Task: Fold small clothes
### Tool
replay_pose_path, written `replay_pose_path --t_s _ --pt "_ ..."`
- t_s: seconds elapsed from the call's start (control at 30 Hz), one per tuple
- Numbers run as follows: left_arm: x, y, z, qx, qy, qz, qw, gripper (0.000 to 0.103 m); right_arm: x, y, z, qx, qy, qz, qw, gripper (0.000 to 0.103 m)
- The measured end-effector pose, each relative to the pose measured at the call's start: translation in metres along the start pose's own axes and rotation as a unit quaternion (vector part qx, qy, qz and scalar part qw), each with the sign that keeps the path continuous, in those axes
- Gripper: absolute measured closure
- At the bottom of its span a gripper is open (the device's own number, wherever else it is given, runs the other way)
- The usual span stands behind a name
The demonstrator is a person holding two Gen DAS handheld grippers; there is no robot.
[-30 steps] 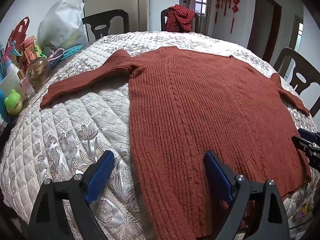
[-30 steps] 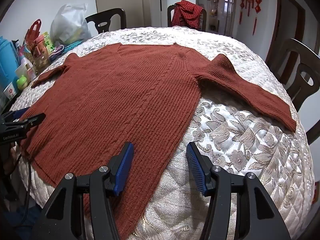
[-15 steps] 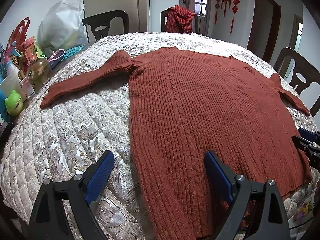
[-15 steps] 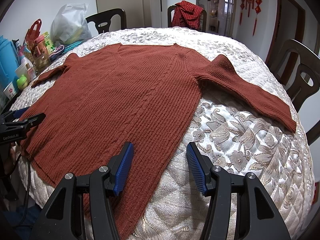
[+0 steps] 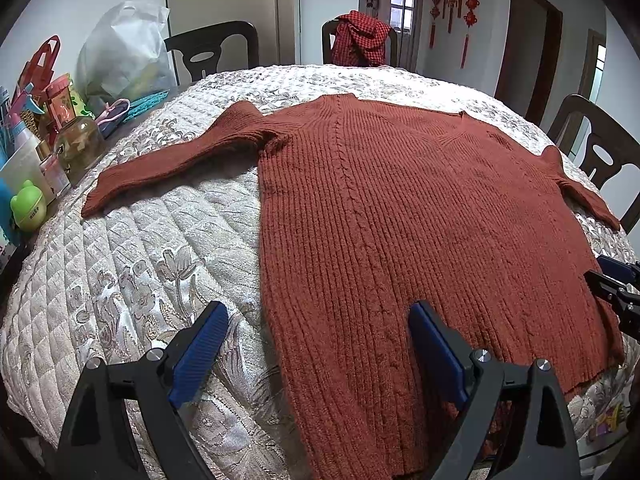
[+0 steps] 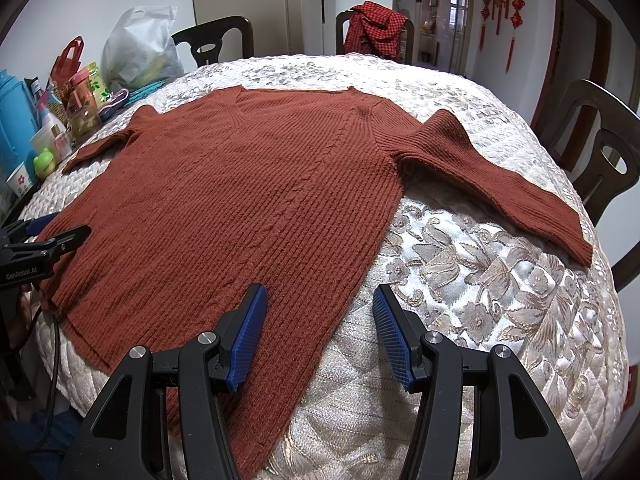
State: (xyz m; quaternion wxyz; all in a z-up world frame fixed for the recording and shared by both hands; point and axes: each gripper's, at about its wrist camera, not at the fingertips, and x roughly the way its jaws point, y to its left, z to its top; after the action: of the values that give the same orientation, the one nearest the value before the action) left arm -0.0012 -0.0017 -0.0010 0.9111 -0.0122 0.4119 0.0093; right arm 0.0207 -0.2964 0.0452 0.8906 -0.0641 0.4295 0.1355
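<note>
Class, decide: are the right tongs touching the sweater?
Cannot tell. In the right wrist view the open right tongs straddle the side edge of the sweater, one blue pad overlapping the knit, but no view shows contact or a gap.

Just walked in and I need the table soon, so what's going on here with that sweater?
A person holds a two-finger gripper in each hand over a rust-red knitted sweater spread flat, sleeves out, on a quilted table cover. The left gripper is open at the sweater's lower left edge, and the right gripper is open at its lower right edge. Neither grips the fabric; no fold is made yet. Bottles and bags crowd the table's left side.
</note>
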Motion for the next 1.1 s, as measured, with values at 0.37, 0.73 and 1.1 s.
replay_pose_path --t_s 0.37,0.73,1.1 --pt "-0.0008 0.0008 0.0015 0.000 0.000 0.000 1.0000 0.009 0.0010 0.0030 0.0007 0.000 0.000 -0.001 1.000 0.047" --pt "-0.0007 0.0011 0.0019 -0.002 -0.003 0.001 1.0000 0.009 0.0010 0.0018 0.0017 -0.002 0.000 -0.001 1.000 0.047" --pt "-0.0017 0.0003 0.0001 -0.003 -0.005 0.002 1.0000 0.009 0.0001 0.0019 0.0009 -0.001 -0.004 -0.001 1.000 0.047"
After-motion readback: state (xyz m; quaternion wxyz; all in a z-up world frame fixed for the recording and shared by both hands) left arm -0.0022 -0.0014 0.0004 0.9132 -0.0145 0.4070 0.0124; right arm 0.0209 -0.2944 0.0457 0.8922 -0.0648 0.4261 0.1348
